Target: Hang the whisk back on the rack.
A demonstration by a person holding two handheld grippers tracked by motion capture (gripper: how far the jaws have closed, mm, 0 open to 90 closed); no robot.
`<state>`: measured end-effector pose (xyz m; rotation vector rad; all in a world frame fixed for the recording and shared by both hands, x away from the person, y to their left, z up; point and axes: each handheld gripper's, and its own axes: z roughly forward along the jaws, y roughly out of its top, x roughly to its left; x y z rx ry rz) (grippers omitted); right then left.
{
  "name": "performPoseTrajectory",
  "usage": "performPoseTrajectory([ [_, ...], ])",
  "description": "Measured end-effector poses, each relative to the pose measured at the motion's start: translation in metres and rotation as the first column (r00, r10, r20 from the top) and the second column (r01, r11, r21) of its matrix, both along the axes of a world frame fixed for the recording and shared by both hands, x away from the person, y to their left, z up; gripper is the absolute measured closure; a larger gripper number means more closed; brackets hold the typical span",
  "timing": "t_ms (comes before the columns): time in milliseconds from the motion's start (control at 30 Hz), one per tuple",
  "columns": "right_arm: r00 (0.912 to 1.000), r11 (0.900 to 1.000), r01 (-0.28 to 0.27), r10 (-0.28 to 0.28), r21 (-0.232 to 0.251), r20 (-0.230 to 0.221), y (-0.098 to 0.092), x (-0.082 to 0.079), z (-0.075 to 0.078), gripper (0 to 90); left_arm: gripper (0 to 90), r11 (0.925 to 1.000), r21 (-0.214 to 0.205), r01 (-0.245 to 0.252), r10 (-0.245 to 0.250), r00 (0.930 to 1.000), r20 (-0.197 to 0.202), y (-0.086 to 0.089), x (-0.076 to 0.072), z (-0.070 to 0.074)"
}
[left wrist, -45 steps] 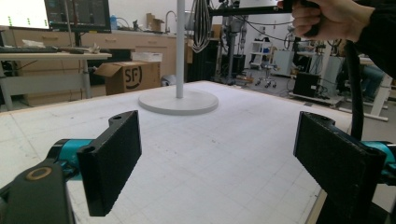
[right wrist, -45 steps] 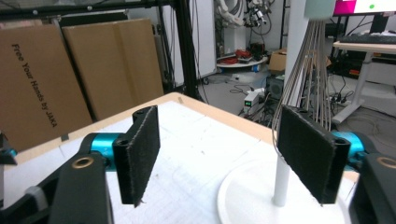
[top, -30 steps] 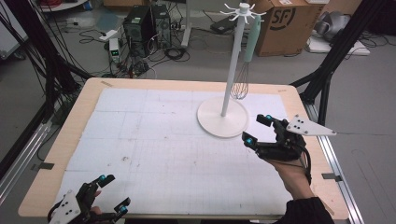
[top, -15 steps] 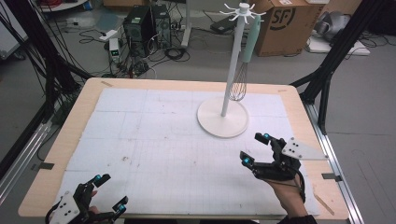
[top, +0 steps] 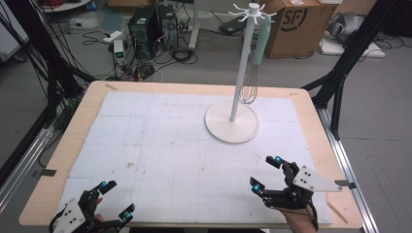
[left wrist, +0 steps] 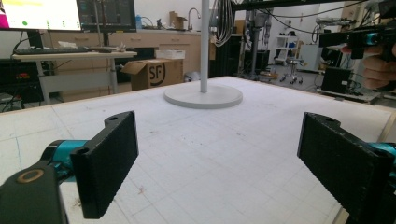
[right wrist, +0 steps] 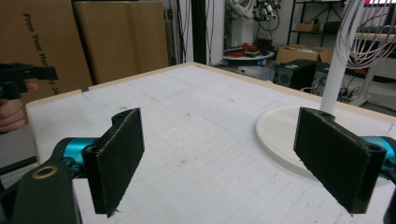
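Observation:
A white stand (top: 232, 128) with a round base and a tall pole rises at the back right of the table's white mat. A whisk (top: 248, 88) with a pale green handle hangs from a hook at its top. My right gripper (top: 268, 174) is open near the front right edge, nothing between its jaws. My left gripper (top: 115, 200) is open at the front left corner, also empty. The stand's base (left wrist: 203, 96) lies ahead in the left gripper view, with the left gripper (left wrist: 217, 163) open. In the right gripper view the base (right wrist: 280, 135) is at right and the whisk wires (right wrist: 369, 39) hang above; the right gripper (right wrist: 219, 158) is open.
The wooden table (top: 77, 116) carries a white gridded mat (top: 160, 145). A cardboard box (top: 296, 24), computer towers (top: 150, 22) and cables lie on the floor behind. Black frame legs (top: 340, 82) stand at the right.
My right gripper has drawn back from beside the stand's base toward the front right edge of the table. The left gripper has barely shifted at the front left corner.

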<state>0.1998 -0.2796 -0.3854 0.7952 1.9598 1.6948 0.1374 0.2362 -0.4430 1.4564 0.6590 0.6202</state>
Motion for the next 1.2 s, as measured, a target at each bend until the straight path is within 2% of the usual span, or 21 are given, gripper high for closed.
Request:
performPoseTrajectory([
  [133, 0.9999, 1.0, 0.008, -0.008, 0.004, -0.007, 0.001, -0.008, -0.007, 15.6, 13.0, 1.0, 0.003, -0.003, 0.003, 1.0, -0.005, 0.0, 0.0, 0.0],
  [267, 0.9999, 0.9997, 0.015, -0.015, 0.018, 0.002, -0.002, -0.016, -0.013, 15.6, 13.0, 1.0, -0.005, -0.005, 0.005, 1.0, -0.002, 0.001, -0.001, 0.0],
  [400, 0.9995, 0.9988, 0.029, -0.029, 0.04, 0.014, -0.005, -0.024, -0.013, 15.5, 12.9, 1.0, 0.005, -0.004, 0.004, 1.0, 0.008, 0.0, -0.002, 0.0],
  [533, 0.9986, 0.9983, 0.043, -0.044, 0.039, 0.028, -0.006, -0.03, -0.018, 15.4, 12.6, 1.0, 0.003, 0.006, -0.006, 0.9999, 0.014, -0.002, -0.003, 0.001],
  [633, 0.9985, 0.998, 0.048, -0.049, 0.042, 0.023, -0.005, -0.032, -0.02, 15.4, 12.6, 0.9999, -0.003, 0.017, -0.017, 0.9998, 0.011, -0.002, -0.003, 0.001],
  [767, 0.9982, 0.9979, 0.055, -0.056, 0.034, 0.023, -0.001, -0.034, -0.022, 15.4, 12.6, 0.9988, -0.034, 0.035, -0.035, 0.9994, 0.001, -0.003, -0.004, 0.0],
  [967, 0.9982, 0.9984, 0.052, -0.053, 0.02, 0.028, 0.002, -0.04, -0.025, 15.4, 12.6, 0.9978, -0.056, 0.035, -0.035, 0.9994, -0.005, -0.001, -0.003, 0.0],
  [1033, 0.9982, 0.9986, 0.052, -0.053, 0.008, 0.03, 0.003, -0.041, -0.027, 15.4, 12.6, 0.998, -0.053, 0.033, -0.033, 0.9994, -0.004, -0.001, -0.003, 0.0],
  [1200, 0.9978, 0.9982, 0.059, -0.059, 0.013, 0.03, 0.002, -0.04, -0.028, 15.4, 12.6, 0.9981, -0.051, 0.034, -0.035, 0.9994, -0.002, -0.001, -0.003, 0.0],
])
